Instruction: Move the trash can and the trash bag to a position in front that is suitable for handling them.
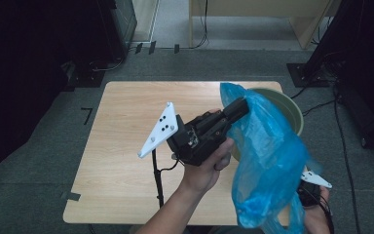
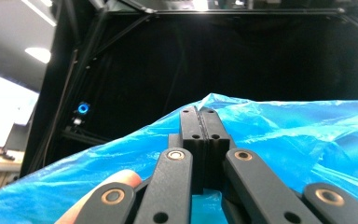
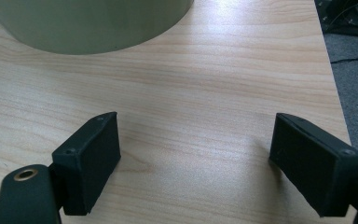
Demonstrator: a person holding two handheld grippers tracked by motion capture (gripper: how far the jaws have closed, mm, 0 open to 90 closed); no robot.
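Note:
A blue plastic bag (image 1: pixel 265 161) hangs in the air over the right side of the wooden table (image 1: pixel 121 146). My left gripper (image 1: pixel 237 108) is raised and points right, its jaws shut on the bag's top edge. In the left gripper view the shut jaws (image 2: pixel 199 112) press together with the blue bag (image 2: pixel 284 135) spread behind and around them. A pale green bin (image 1: pixel 292 109) stands at the table's far right, partly hidden by the bag. My right gripper (image 1: pixel 309 191) sits low at the near right, largely behind the bag. Its jaws (image 3: pixel 196 140) stand wide open just above the table (image 3: pixel 191 84), near the bin (image 3: pixel 88 23).
Grey carpet surrounds the table, with cables (image 1: pixel 343 146) trailing along the right side. Dark stands and equipment (image 1: pixel 321 63) sit at the far right and far left. A pale wooden desk (image 1: pixel 253 9) stands at the back. The table's right edge (image 3: pixel 328 70) is close to my right gripper.

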